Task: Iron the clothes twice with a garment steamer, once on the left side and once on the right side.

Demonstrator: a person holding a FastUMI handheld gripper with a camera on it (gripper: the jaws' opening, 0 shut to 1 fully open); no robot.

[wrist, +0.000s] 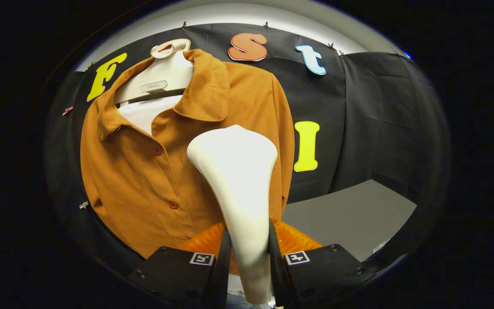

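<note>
Gripper: I see my gripper (249, 253) closed around the neck of the garment steamer, one finger (223, 262) pressing on each side of its white handle.
Steamer: the garment steamer (238, 180) stands upright between the fingers, its broad white head rising ahead of them and covering part of the shirt front.
Steamer head: I cannot tell whether the head touches the cloth or sits just off it.
Shirt: the brown shirt (144, 180) hangs on a white hanger form (157, 79), collar open, buttoned placket running down just to the side of the steamer head.
Buttons: I count two buttons (158, 150) on the placket, both beside the steamer.
Undershirt: a strip of white cloth (146, 112) shows inside the open collar.
Orange part: something ribbed and orange (292, 240) lies just behind the fingers, at the steamer's neck.
Table: a grey tabletop (350, 214) lies beyond the shirt's hem, well apart from the steamer head.
</note>
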